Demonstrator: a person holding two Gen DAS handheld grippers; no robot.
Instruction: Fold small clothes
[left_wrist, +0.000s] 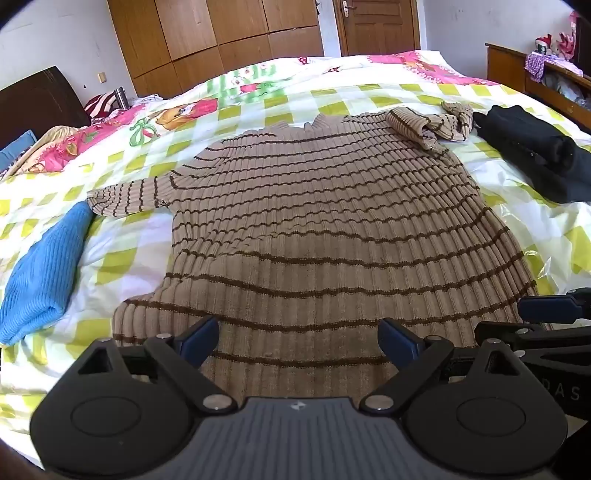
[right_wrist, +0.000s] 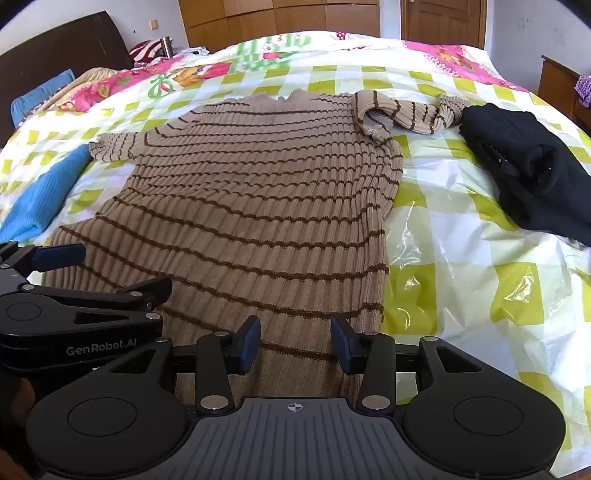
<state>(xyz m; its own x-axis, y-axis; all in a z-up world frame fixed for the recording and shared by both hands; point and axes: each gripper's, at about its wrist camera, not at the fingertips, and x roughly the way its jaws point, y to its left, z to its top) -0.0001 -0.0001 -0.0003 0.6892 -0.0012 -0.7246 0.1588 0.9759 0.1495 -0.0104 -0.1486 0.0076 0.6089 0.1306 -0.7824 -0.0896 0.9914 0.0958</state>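
Bedroom walls, brown wardrobes (left_wrist: 221, 33) and a wooden door (left_wrist: 376, 26) stood behind a bed (left_wrist: 332, 99) covered with a green-checked quilt that turned pink and cartoon-printed toward the far side. On the quilt lay a tan sweater (left_wrist: 314, 206) with thin dark stripes, spread flat with its hem toward the cameras and its collar away. Its left sleeve (left_wrist: 125, 197) stretched out sideways; its right sleeve (left_wrist: 432, 123) was bunched and folded back near the shoulder. A blue knit (left_wrist: 40, 273) lay just beside the left sleeve, its end touching or nearly touching the cuff. A folded black garment (left_wrist: 543, 158) sat near the right sleeve's cuff. Clear plastic film (right_wrist: 436, 243) covered the quilt to the right of the sweater.

The left gripper (left_wrist: 298, 341) hovered over the hem with its blue pads (left_wrist: 199, 339) spread wide, holding nothing. The right gripper (right_wrist: 295, 343) was over the hem's right part, pads (right_wrist: 249, 341) parted less widely, also gripping nothing. Whether either touched the fabric could not be told. Each gripper showed at the edge of the other's view.
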